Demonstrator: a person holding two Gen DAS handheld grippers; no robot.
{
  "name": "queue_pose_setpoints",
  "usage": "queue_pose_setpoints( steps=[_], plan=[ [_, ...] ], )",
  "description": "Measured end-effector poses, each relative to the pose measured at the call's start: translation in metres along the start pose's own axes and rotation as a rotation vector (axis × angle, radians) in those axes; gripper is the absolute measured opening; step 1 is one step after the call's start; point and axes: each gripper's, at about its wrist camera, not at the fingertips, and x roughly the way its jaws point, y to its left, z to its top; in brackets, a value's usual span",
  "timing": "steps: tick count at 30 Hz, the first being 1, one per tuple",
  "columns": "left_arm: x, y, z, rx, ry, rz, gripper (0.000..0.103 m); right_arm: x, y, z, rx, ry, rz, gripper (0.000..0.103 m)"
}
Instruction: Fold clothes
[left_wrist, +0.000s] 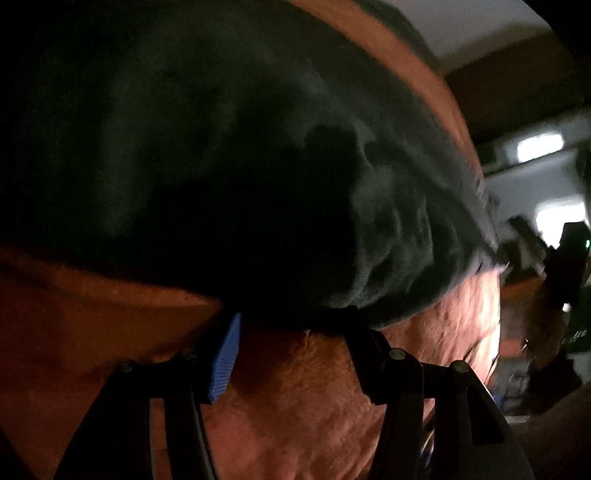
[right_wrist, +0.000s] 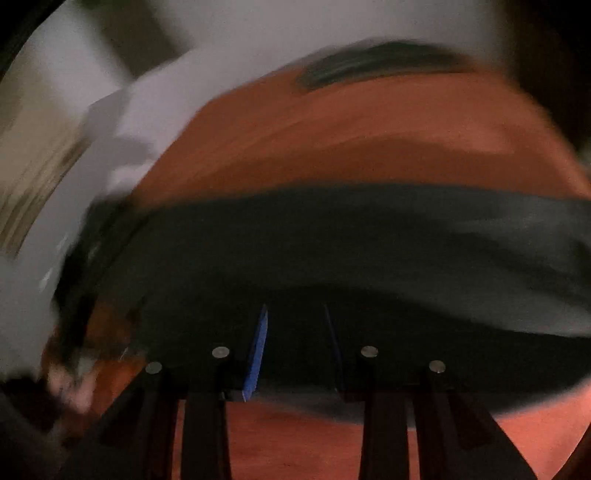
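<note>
A dark green fleece garment (left_wrist: 229, 155) lies over an orange sheet (left_wrist: 303, 406). My left gripper (left_wrist: 291, 325) is open. Its blue pad (left_wrist: 226, 354) shows on the left, and the garment's bunched hem drapes over both fingertips. In the right wrist view, which is blurred by motion, the same garment (right_wrist: 351, 243) crosses the frame as a dark band on the orange sheet (right_wrist: 332, 140). My right gripper (right_wrist: 295, 347) has its blue pads (right_wrist: 258, 350) partly apart. Dark cloth fills the gap down to the finger bases, and I cannot see whether they pinch it.
Past the sheet's right edge in the left wrist view stand blurred dark objects (left_wrist: 561, 258) and a pale wall with bright windows (left_wrist: 539, 147). In the right wrist view a white wall or furniture (right_wrist: 155, 92) rises at the left behind the sheet.
</note>
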Motion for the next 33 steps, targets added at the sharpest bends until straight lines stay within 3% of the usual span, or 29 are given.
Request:
queue_pose_setpoints(
  steps=[2,6,8,9,12,15,20,23,25,29,33],
  plan=[
    [-0.012,-0.001,-0.004,0.006,-0.017,0.005,0.057,0.036,0.038,-0.002,-0.091,0.094,0.068,0.03],
    [-0.036,0.002,-0.011,0.003,-0.05,0.015,0.057,0.099,0.093,-0.017,-0.258,0.242,-0.035,0.03],
    [-0.04,0.005,-0.009,-0.041,-0.073,0.004,0.057,0.117,0.09,-0.025,-0.242,0.271,-0.082,0.029],
    [-0.042,0.008,-0.008,-0.063,-0.086,-0.004,0.057,0.122,0.084,-0.027,-0.223,0.273,-0.075,0.028],
    [-0.049,0.013,-0.005,-0.091,-0.102,-0.022,0.057,0.122,0.064,-0.026,-0.15,0.259,-0.047,0.003],
    [-0.054,0.015,-0.003,-0.09,-0.104,-0.036,0.057,0.119,0.045,-0.023,-0.065,0.262,0.008,0.002],
    [-0.047,0.003,0.001,-0.063,-0.1,-0.039,0.057,0.118,0.052,-0.026,-0.084,0.24,-0.002,0.002],
    [-0.028,-0.004,0.0,-0.016,-0.081,0.045,0.057,0.119,0.057,-0.026,-0.089,0.226,-0.011,0.002],
    [-0.015,0.003,-0.003,-0.048,-0.068,0.059,0.057,0.121,0.055,-0.028,-0.073,0.225,0.004,0.002],
    [-0.017,0.015,-0.006,-0.13,-0.076,-0.005,0.057,0.131,0.052,-0.031,-0.057,0.219,0.034,0.002],
    [-0.016,0.012,-0.008,-0.108,-0.073,0.009,0.057,0.132,0.054,-0.031,-0.065,0.219,0.026,0.002]
  ],
)
